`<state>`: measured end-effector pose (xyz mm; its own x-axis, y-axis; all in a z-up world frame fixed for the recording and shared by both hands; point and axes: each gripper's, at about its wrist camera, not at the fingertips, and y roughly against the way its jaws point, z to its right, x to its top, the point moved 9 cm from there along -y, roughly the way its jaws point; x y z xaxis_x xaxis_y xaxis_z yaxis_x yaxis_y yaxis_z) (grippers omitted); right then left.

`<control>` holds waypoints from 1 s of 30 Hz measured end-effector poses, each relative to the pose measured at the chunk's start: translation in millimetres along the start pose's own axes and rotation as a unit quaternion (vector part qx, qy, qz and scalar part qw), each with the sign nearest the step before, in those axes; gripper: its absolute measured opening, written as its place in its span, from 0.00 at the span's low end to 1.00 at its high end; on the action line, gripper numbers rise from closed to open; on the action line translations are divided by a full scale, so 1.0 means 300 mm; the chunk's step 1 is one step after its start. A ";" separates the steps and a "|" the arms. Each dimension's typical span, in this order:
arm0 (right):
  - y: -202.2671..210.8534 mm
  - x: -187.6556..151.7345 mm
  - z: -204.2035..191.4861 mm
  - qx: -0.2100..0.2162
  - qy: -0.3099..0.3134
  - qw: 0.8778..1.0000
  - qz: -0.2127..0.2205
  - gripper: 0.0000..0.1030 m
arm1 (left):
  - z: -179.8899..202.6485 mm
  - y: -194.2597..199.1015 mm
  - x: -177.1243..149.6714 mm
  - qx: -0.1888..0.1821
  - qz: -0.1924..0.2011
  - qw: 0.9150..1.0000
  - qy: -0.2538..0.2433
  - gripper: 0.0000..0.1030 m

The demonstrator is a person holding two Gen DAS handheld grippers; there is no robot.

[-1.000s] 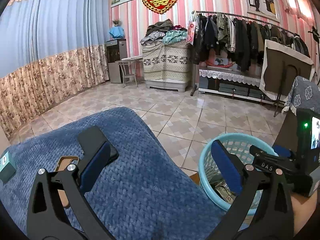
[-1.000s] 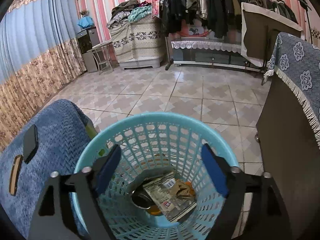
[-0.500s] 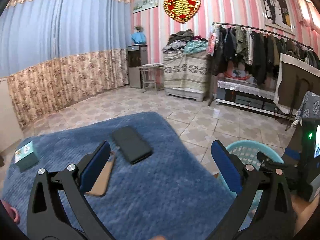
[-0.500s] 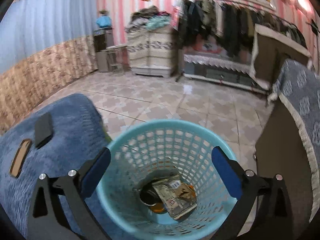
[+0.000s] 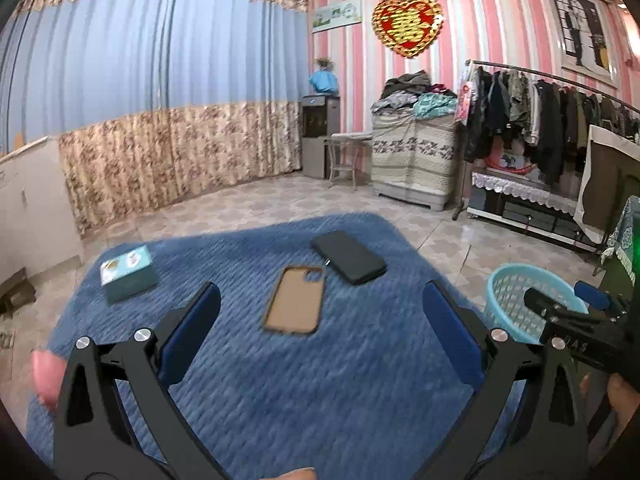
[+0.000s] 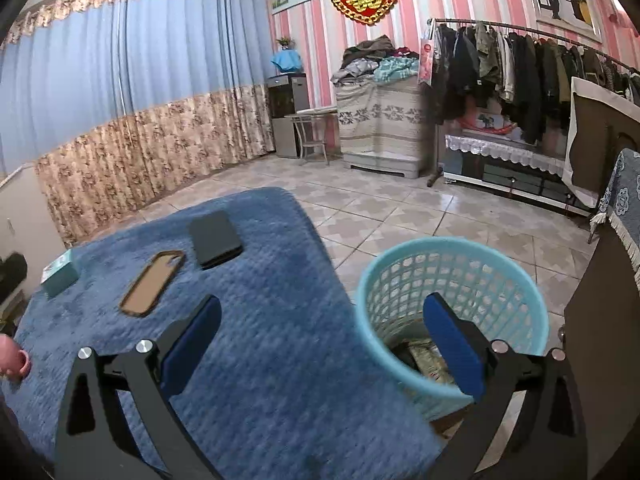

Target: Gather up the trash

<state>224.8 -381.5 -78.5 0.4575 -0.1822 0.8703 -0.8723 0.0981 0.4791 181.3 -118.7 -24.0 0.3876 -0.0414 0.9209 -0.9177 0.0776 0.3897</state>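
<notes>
A light blue mesh waste basket stands on the tiled floor beside the blue blanket-covered surface; wrappers lie in its bottom. My right gripper is open and empty, straddling the blanket's edge and the basket's near rim. My left gripper hangs open and empty over the blanket, pointing at a tan phone case. The basket shows at the right of the left wrist view, partly behind the right gripper's body. A pink object shows at the left edge.
On the blanket lie a black phone, the tan case and a small teal box. A dark cabinet with a fringed cloth stands right of the basket. A clothes rack and a covered pile line the far wall.
Both grippers swung left, away from the basket and over the blanket. The right gripper rose from above the basket's mouth and its jaws spread wider. The phone, case and box came into view.
</notes>
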 end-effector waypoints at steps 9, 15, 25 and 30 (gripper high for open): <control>0.140 -0.075 -0.171 0.026 0.052 0.998 0.022 0.96 | -0.173 0.132 -0.125 0.053 -0.004 0.998 0.012 0.95; 0.225 -0.128 -0.267 0.035 0.090 0.995 0.040 0.96 | -0.239 0.172 -0.166 0.053 -0.006 0.998 0.037 0.95; 0.264 -0.160 -0.346 0.048 0.134 0.989 0.051 0.96 | -0.224 0.196 -0.167 0.043 0.011 0.998 0.054 0.95; 0.263 -0.157 -0.333 0.051 0.123 0.990 0.051 0.96 | -0.190 0.186 -0.181 0.037 0.007 0.998 0.045 0.95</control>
<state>151.7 -267.5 -70.2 0.3828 0.0684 0.9213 -0.9235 0.0020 0.3836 114.0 -55.4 -51.9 0.3776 0.0494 0.9247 -0.9258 0.0035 0.3779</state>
